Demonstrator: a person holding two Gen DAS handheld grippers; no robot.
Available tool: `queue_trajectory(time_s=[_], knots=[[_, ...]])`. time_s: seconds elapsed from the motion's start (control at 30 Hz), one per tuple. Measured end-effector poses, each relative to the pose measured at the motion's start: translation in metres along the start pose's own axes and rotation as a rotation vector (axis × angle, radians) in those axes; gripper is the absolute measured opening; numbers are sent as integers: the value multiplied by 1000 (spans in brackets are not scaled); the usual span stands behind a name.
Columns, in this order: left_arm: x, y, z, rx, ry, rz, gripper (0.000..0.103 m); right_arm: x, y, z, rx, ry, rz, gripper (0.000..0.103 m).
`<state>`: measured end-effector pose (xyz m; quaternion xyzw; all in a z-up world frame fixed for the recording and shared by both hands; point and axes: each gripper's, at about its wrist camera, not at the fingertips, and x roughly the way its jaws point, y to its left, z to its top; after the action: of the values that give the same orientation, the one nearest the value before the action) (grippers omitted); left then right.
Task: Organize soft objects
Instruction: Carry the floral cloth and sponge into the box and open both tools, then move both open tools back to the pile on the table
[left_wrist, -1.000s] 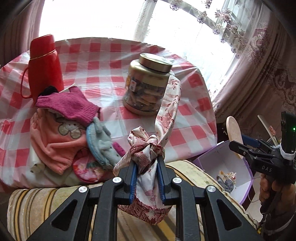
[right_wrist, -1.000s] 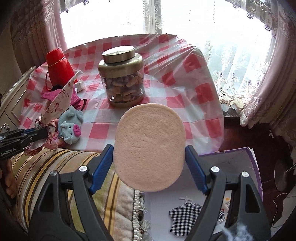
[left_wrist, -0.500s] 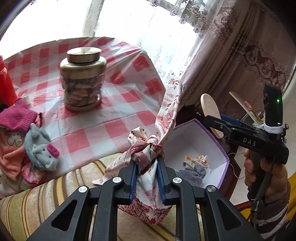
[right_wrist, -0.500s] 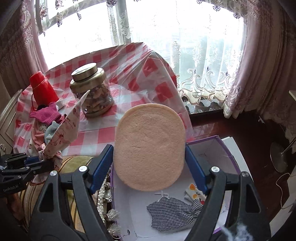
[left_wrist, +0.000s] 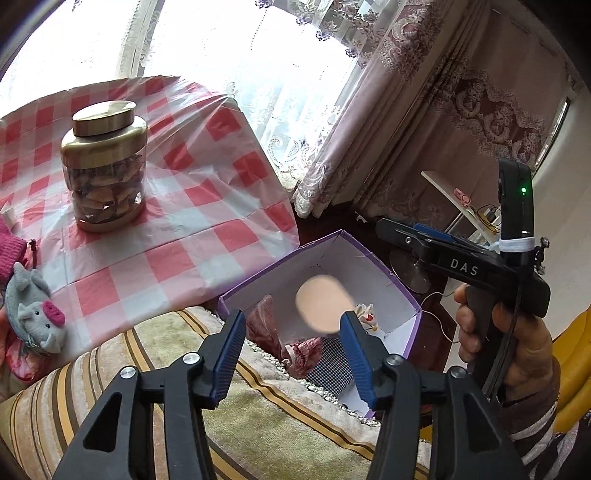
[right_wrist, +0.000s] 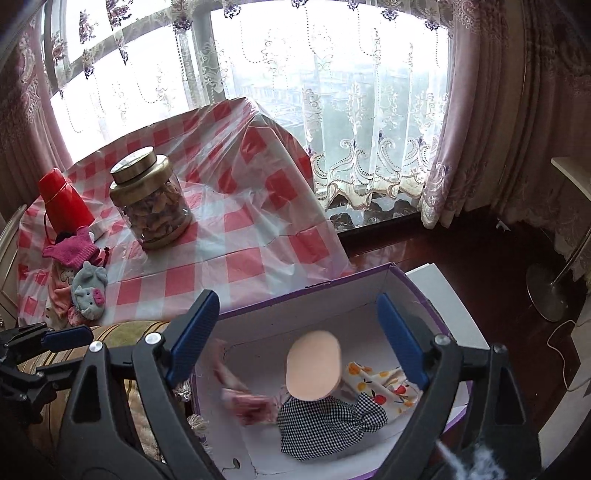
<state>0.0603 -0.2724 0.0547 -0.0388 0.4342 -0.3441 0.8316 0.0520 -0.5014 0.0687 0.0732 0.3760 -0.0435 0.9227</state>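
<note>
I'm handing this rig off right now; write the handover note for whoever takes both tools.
Left tool: open, empty, above the purple box.
Right tool: open, empty, over the same box.
In or dropping into the box: peach sponge pad, blurred red patterned cloth, checked cloth, fruit-print cloth.
Left on the checked table: grey plush pig, magenta knit glove, pink clothing under them.
Next, probably: fetch those. The jar and red flask aren't soft.
</note>
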Motion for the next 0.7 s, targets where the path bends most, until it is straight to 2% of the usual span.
queue_trajectory(time_s=[0.37, 0.7], knots=[[-13, 25, -1, -53, -25, 38, 54, 4, 23, 1, -51, 23, 35, 90], [-46, 84, -1, -165, -89, 108, 54, 16, 79, 8, -163, 63, 87, 90]])
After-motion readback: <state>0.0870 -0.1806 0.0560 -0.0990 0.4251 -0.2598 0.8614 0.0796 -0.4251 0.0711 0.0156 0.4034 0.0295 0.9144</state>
